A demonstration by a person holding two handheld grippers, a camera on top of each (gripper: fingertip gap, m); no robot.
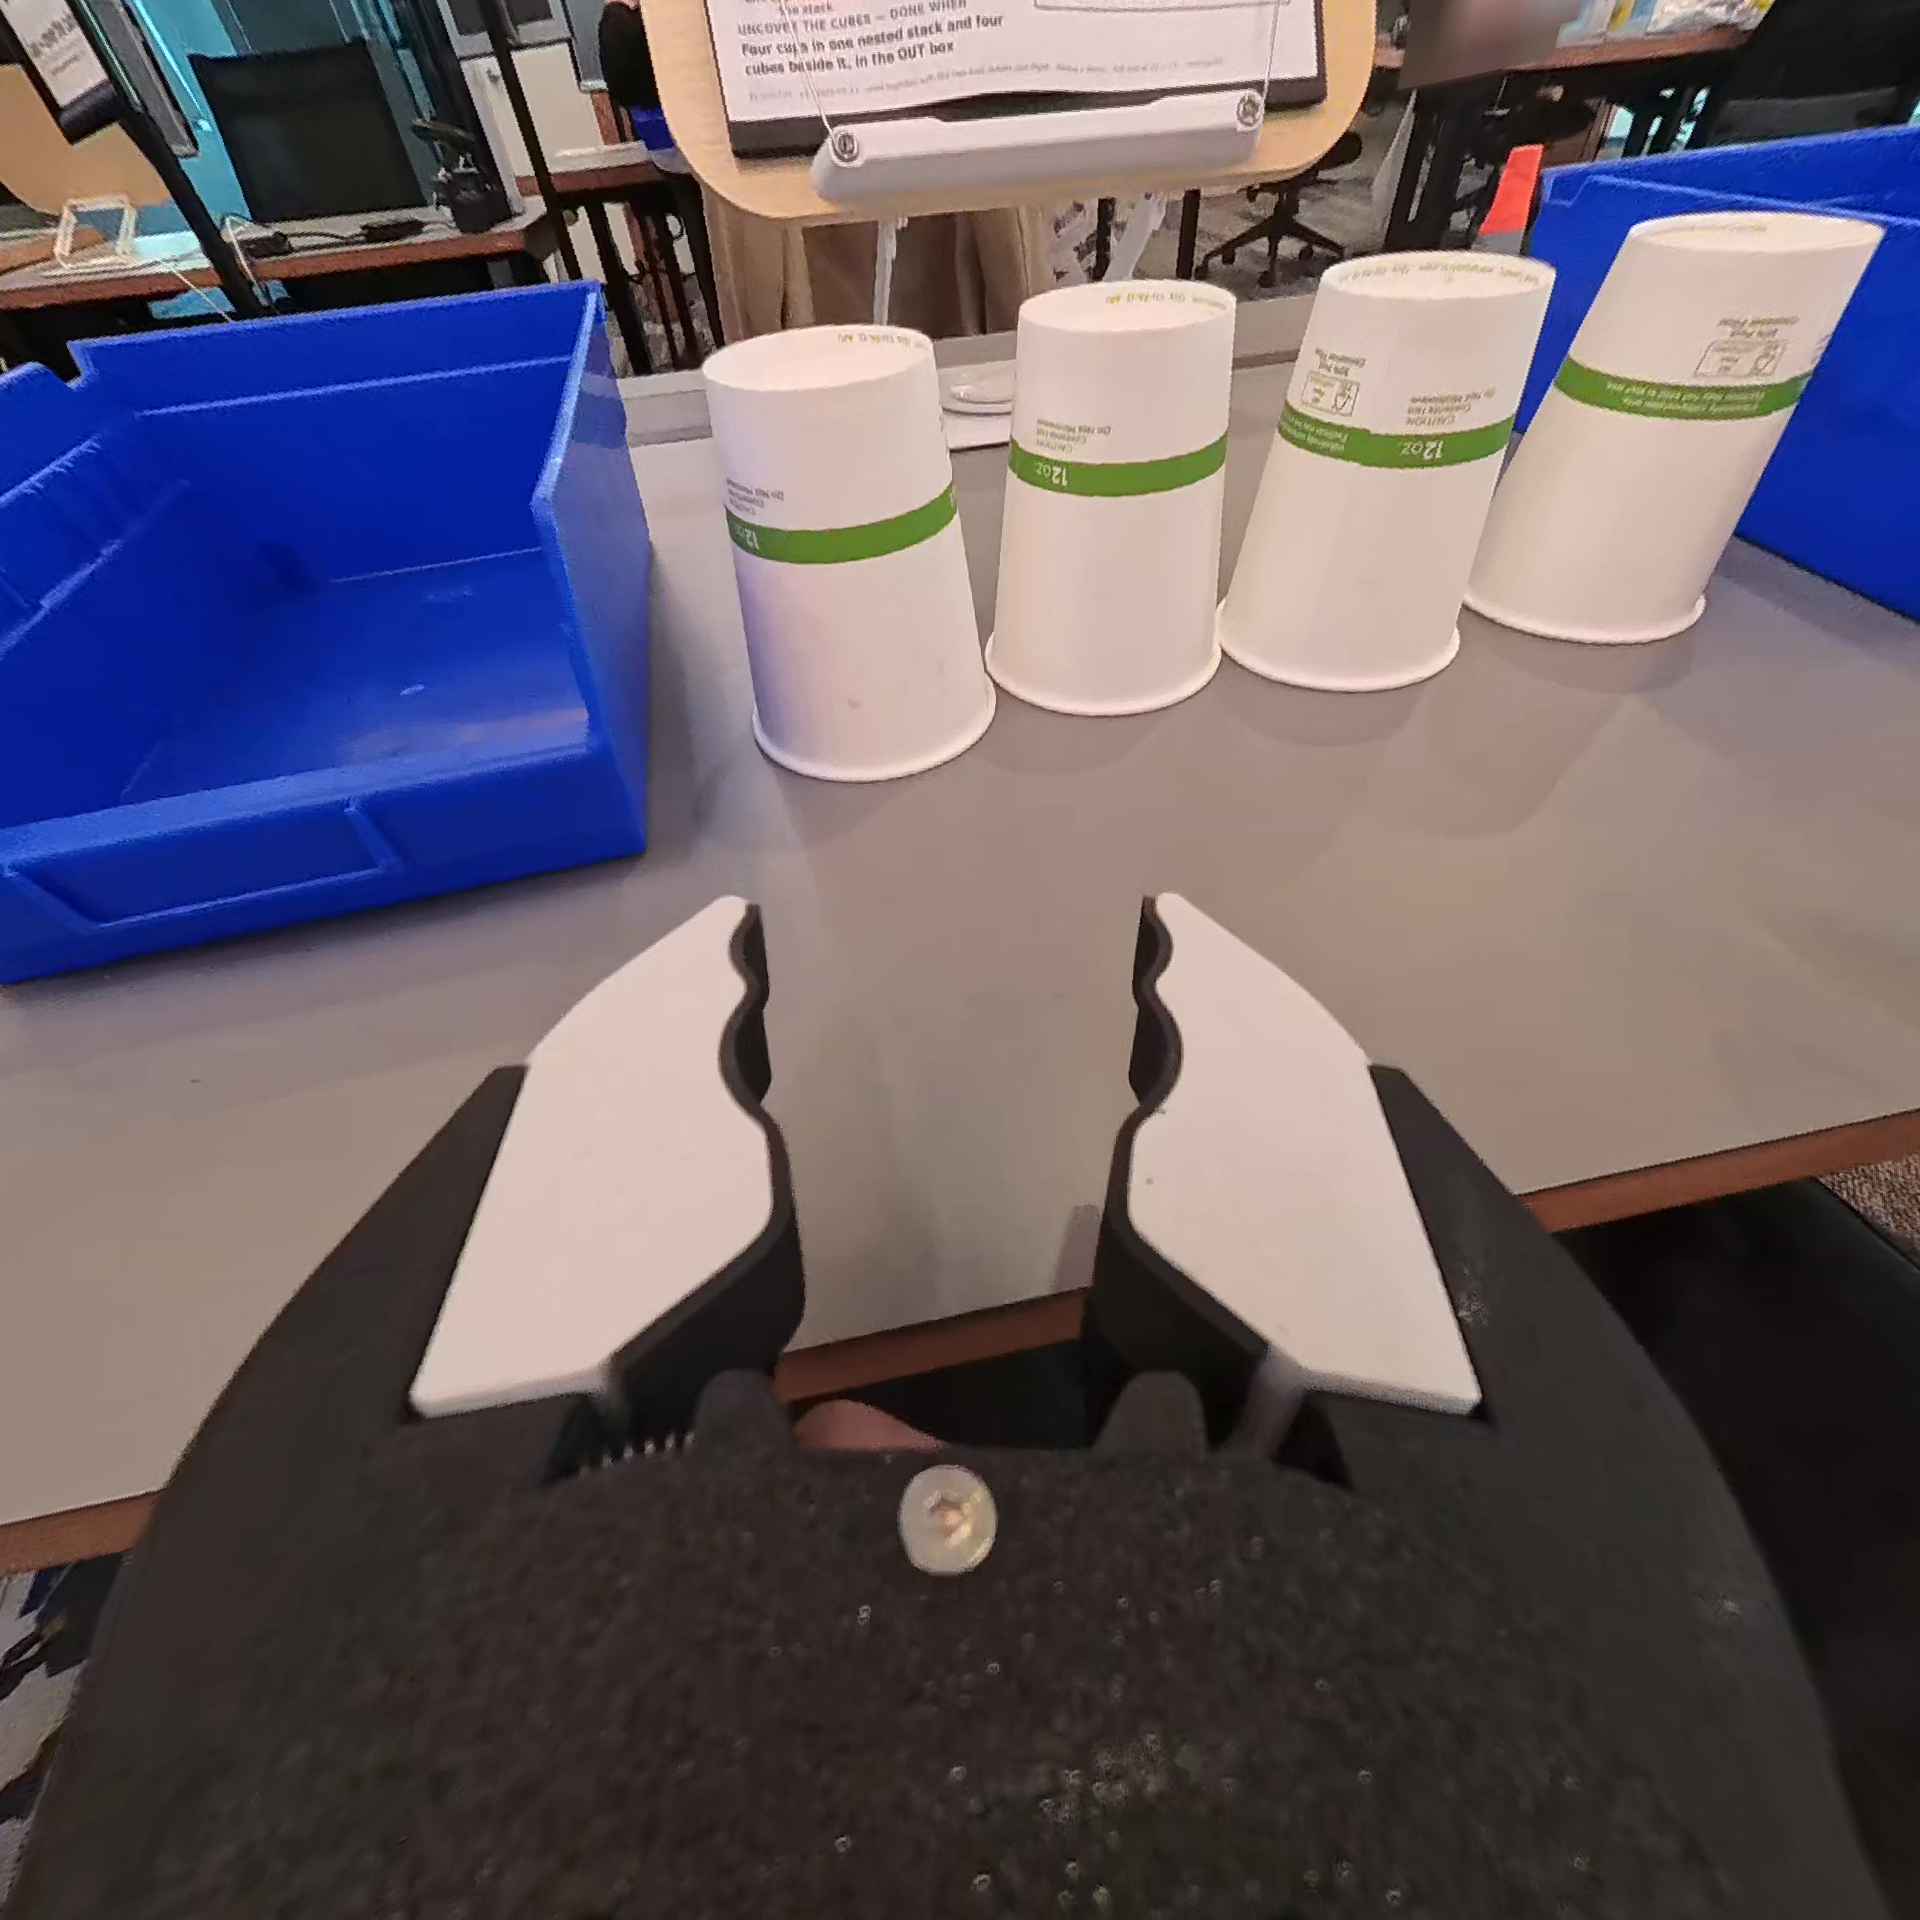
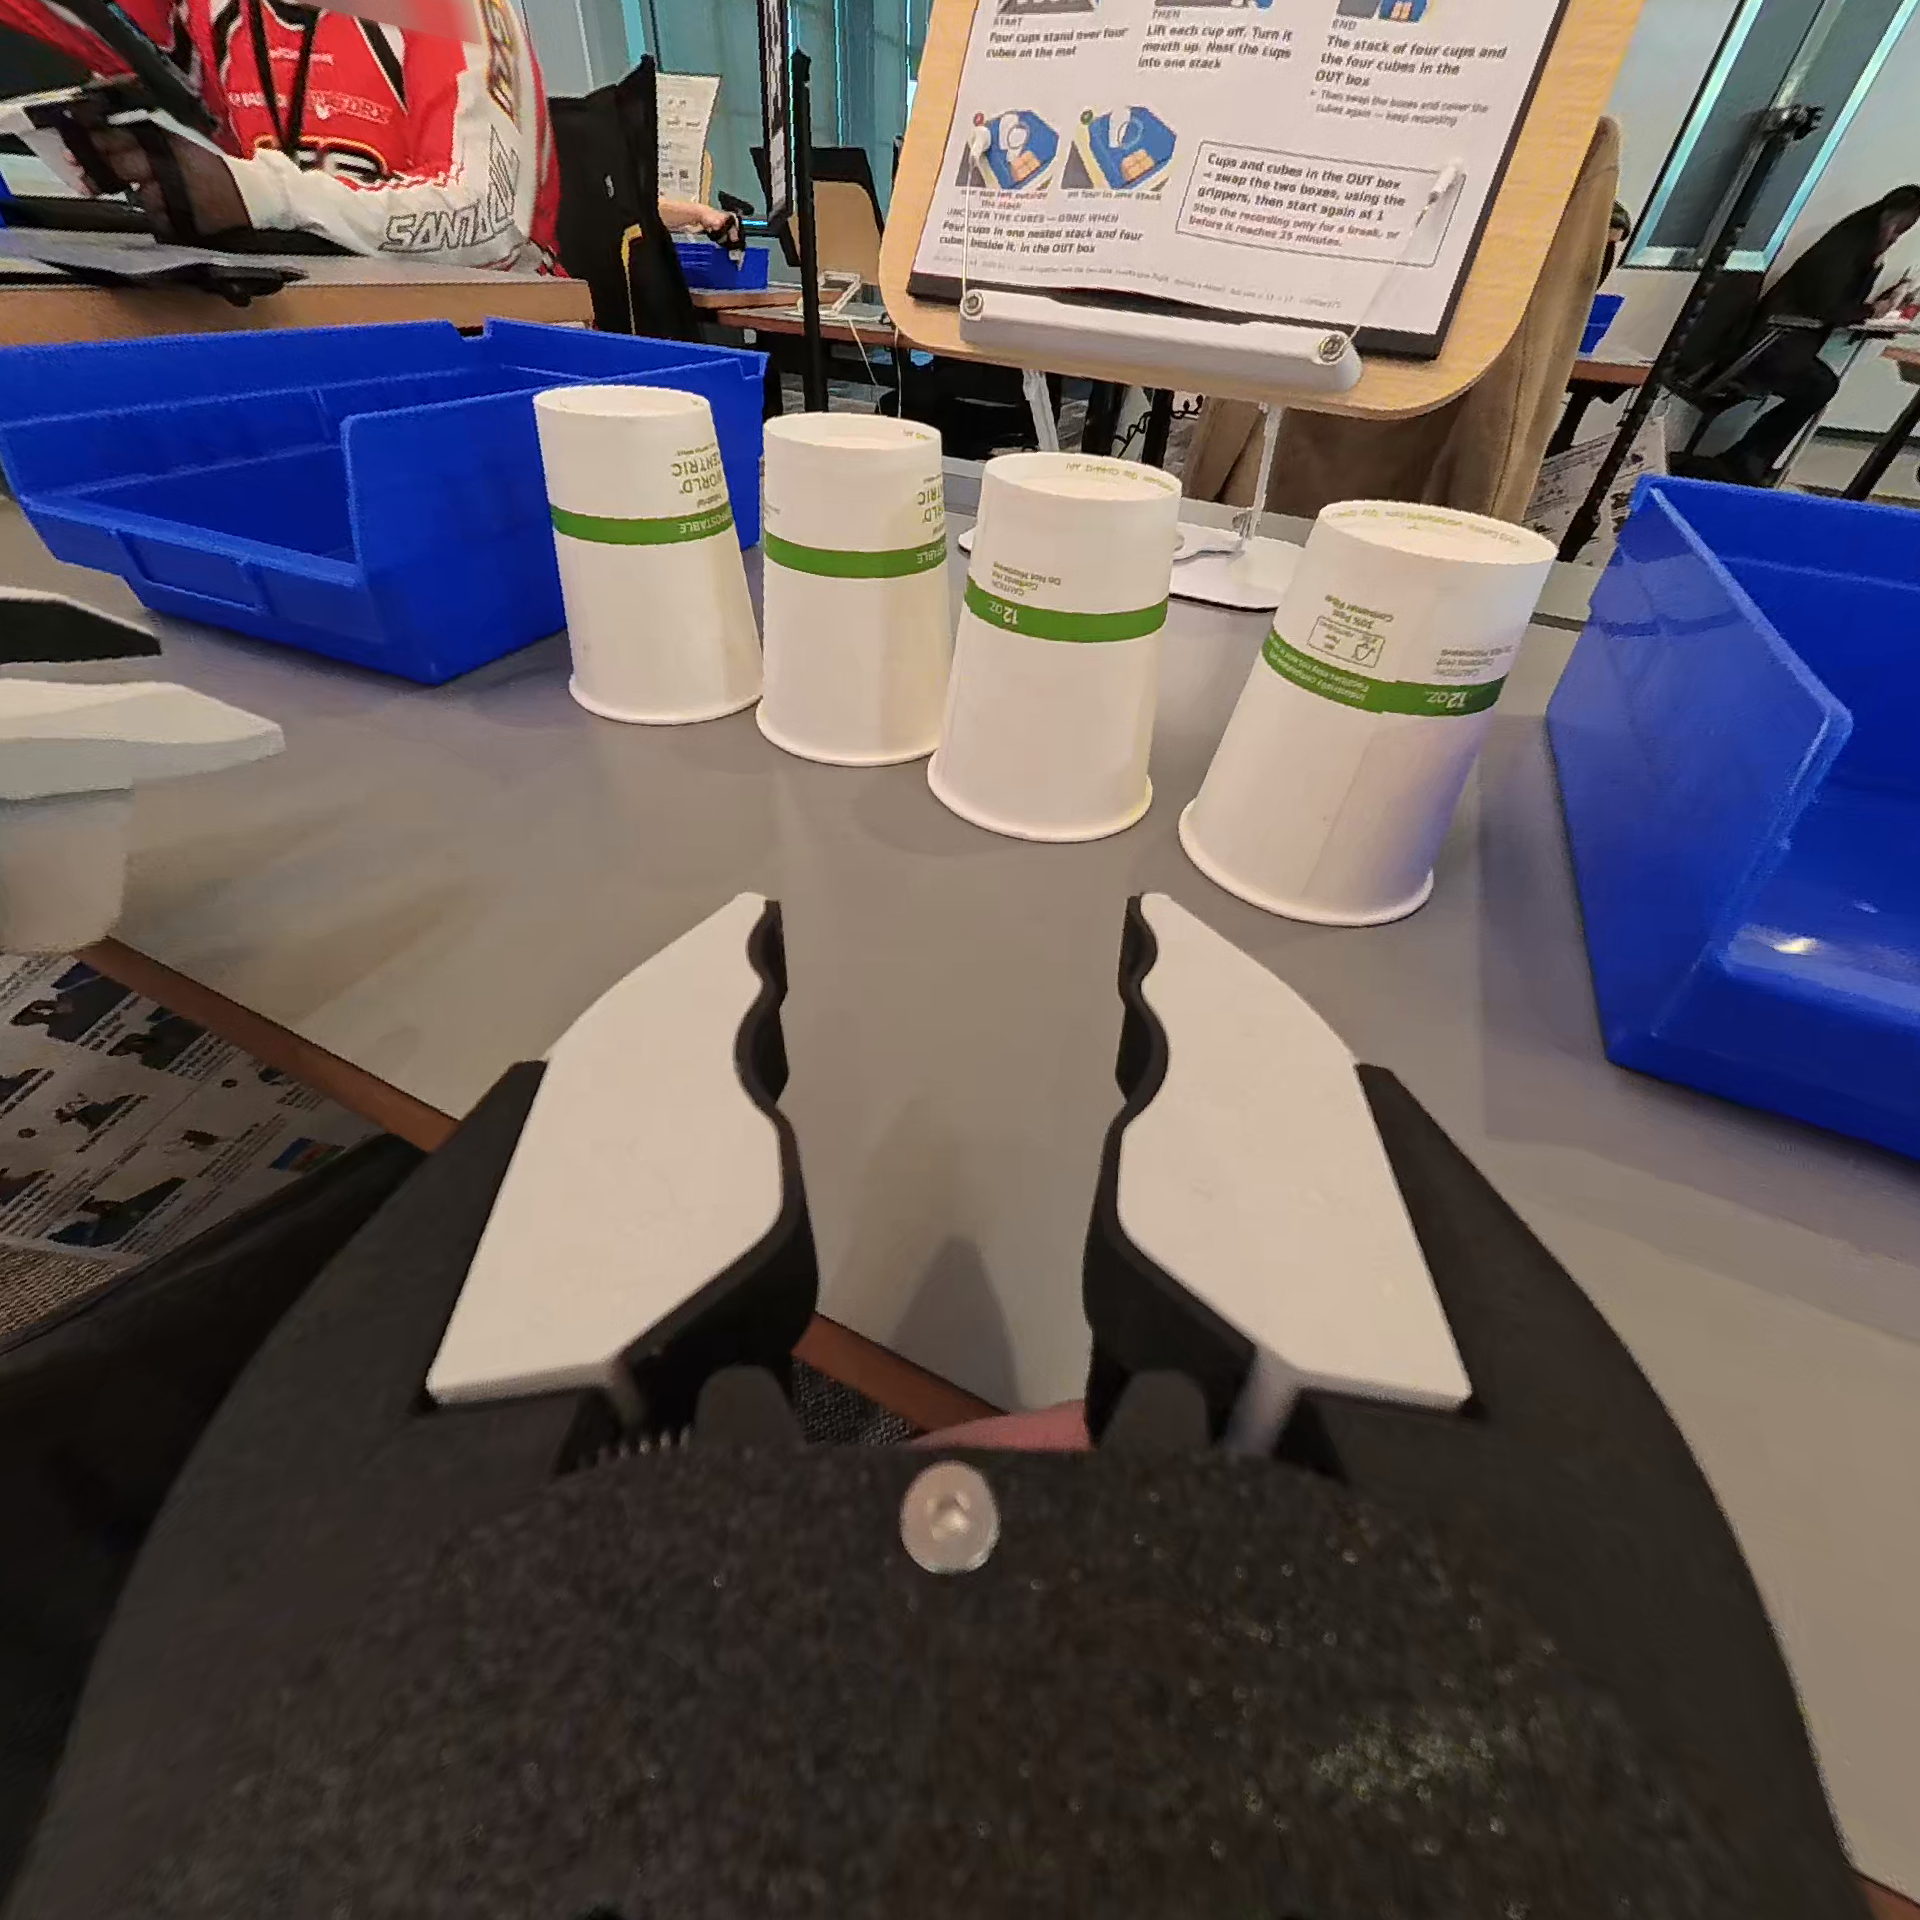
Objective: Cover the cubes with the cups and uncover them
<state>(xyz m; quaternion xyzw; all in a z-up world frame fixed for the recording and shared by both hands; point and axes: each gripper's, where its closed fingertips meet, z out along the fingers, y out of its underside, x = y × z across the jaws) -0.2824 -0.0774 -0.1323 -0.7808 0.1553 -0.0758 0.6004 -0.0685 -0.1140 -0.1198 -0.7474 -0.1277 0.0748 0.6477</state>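
Four white paper cups with green bands (image 1: 1112, 520) stand mouth-down in a row toward the grey worktop's (image 1: 1247, 831) far edge — presumably hiding the cubes; left gripper (image 1: 948, 925) and right gripper (image 2: 951, 920) hover released, empty, over its near edge.

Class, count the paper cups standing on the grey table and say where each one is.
4, all upside down in a row between the two blue bins: leftmost cup, second cup, third cup, rightmost cup. No cubes show; any would be hidden underneath.
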